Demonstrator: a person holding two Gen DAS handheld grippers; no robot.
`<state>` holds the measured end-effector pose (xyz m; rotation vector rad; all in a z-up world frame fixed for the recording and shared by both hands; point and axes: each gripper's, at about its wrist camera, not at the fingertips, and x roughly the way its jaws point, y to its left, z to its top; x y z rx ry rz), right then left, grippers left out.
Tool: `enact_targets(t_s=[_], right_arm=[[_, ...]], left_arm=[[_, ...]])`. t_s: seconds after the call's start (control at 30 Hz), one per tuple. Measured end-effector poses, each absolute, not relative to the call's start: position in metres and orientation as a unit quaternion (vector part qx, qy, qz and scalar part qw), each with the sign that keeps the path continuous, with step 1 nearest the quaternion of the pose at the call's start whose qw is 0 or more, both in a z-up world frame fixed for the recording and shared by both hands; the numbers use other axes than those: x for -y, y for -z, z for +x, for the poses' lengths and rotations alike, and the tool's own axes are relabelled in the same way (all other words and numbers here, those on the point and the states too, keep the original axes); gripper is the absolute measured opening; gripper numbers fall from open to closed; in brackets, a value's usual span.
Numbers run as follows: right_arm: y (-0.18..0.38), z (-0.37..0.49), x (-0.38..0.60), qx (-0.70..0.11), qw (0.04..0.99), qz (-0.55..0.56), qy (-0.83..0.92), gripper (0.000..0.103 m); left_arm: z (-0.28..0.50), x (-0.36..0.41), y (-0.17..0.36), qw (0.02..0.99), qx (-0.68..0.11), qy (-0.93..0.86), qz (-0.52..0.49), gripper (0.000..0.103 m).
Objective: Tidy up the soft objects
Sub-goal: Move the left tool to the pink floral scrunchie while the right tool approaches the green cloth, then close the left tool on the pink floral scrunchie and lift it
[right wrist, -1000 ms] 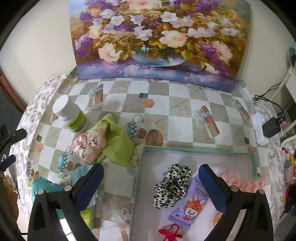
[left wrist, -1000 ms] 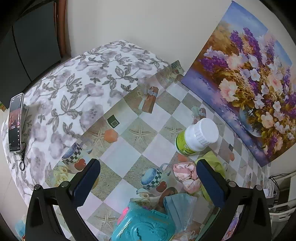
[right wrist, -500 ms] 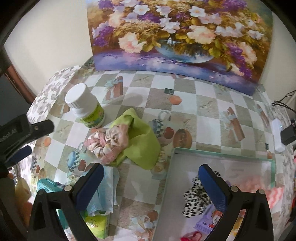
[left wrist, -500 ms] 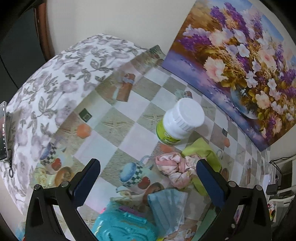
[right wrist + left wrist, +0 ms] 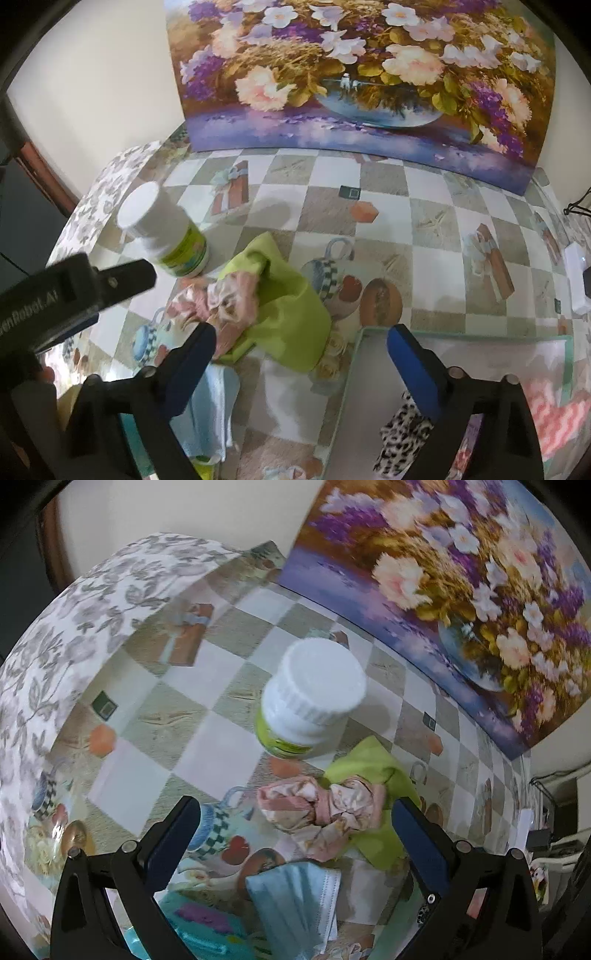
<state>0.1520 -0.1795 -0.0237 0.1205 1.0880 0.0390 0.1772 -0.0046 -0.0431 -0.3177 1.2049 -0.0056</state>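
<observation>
The pink scrunchie [image 5: 321, 812] lies crumpled on the worktop [image 5: 147, 775], resting partly on a green cloth [image 5: 373, 764] and just in front of a white-capped bottle [image 5: 314, 698]. A blue face mask [image 5: 299, 897] lies nearer the camera, next to a teal box [image 5: 199, 934]. The left hand-held gripper [image 5: 295, 834] hangs above the scrunchie with its jaws wide apart and nothing between them. The right hand-held gripper [image 5: 301, 354] is also spread and empty, over the gap between the cloth and the tray [image 5: 354, 369], which already holds a leopard scrunchie [image 5: 402, 439] and a pink-striped piece [image 5: 554, 417].

The likely trouble is a mixed grab: scrunchie and cloth overlap, so closing low could pinch both and drag the cloth along. The bottle stands close behind, and a forward push could tip it. A shallow pinch on loose ruffles may slip free.
</observation>
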Motion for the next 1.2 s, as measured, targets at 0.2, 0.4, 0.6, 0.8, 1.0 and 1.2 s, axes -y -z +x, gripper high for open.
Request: enact_targets(t_s=[0.2,0.4,0.6,0.8,1.0,1.2], right_arm=[[0.033,0.165,0.190,-0.523,0.851,0.056,-0.010,0.093],[0.044,0.175,0.200,-0.530,0.846,0.062,-0.001,0.091],[0.049,0.187,0.212,-0.532,0.844,0.066,0.012,0.090],[0.059,0.193,0.220,-0.532,0.842,0.087,0.012,0.090],[0.062,0.191,0.225,-0.534,0.840,0.092,0.015,0.090],[0.061,0.188,0.233,-0.533,0.840,0.098,0.029,0.090]], left_arm=[[0.187,0.017,0.059,0.798,-0.583,0.012,-0.155,0.103],[0.196,0.024,0.071,0.794,-0.589,0.004,-0.151,0.103],[0.202,0.025,0.083,0.787,-0.598,-0.010,-0.153,0.103],[0.207,0.032,0.093,0.780,-0.607,-0.008,-0.149,0.103],[0.209,0.038,0.098,0.777,-0.612,-0.005,-0.148,0.103],[0.209,0.039,0.103,0.773,-0.616,-0.006,-0.153,0.103]])
